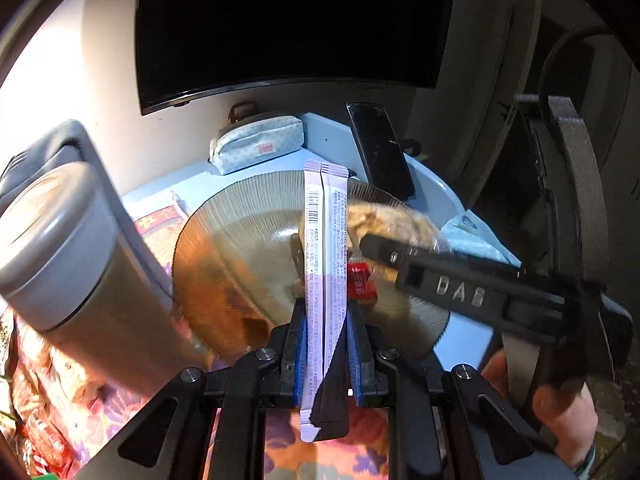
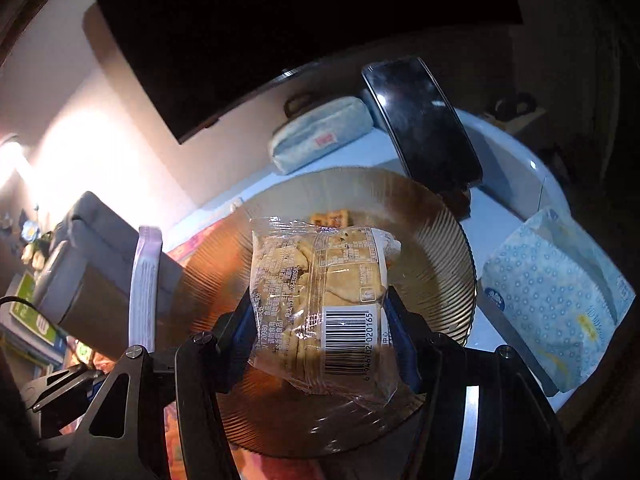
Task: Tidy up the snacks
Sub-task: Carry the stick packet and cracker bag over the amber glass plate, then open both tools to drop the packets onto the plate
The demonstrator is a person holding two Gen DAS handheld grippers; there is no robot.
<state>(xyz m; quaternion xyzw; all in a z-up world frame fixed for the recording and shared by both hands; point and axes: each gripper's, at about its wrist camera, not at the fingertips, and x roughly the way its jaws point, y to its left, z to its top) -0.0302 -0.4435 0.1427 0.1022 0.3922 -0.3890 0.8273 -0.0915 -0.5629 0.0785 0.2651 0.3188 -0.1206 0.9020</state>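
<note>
Our left tool (image 1: 326, 356) clamps two sachets (image 1: 324, 264), our right tool (image 2: 320, 344) grips a biscuit packet (image 2: 320, 300); we should probably lower both gently onto the plate (image 2: 432, 216) before releasing.

- Plate (image 2: 440, 216): amber-brown glass, finely ribbed.
- Stick packs (image 1: 325, 240): pale lilac, printed in dark text with a barcode.
- Bag (image 2: 320, 300): clear wrap, tan contents, black-and-white barcode.
- Pouch (image 1: 256, 146): light blue, dotted, red label.
- Tissue pack (image 2: 560, 304): blue with small ring pattern.
- Phone (image 2: 424, 124): glossy black.
- Pads (image 1: 300, 360): blue.
- Canister (image 1: 68, 256): grey.
</note>
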